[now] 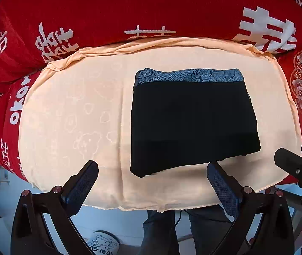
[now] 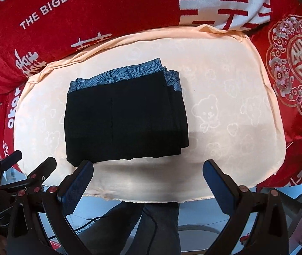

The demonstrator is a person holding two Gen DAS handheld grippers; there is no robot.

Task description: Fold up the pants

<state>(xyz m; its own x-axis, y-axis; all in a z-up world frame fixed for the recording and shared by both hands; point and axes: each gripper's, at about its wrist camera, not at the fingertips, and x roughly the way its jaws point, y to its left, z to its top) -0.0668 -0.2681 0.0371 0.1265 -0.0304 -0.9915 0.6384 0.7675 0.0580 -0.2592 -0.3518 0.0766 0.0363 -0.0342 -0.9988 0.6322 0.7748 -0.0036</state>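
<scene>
The black pants (image 1: 193, 123) lie folded into a compact rectangle on a cream cloth (image 1: 76, 116), with a blue patterned waistband (image 1: 189, 75) along the far edge. In the right wrist view the folded pants (image 2: 125, 121) show stacked layers at their right side. My left gripper (image 1: 152, 176) is open and empty, held just in front of the pants' near edge. My right gripper (image 2: 148, 173) is open and empty, also just in front of the near edge. The right gripper also shows at the right of the left wrist view (image 1: 295, 165).
The cream cloth (image 2: 225, 116) with bear prints covers a small table. A red blanket (image 1: 129, 10) with white characters lies behind it, and a red embroidered cushion (image 2: 295, 68) sits at the right. The person's legs (image 2: 151, 229) stand below the table's near edge.
</scene>
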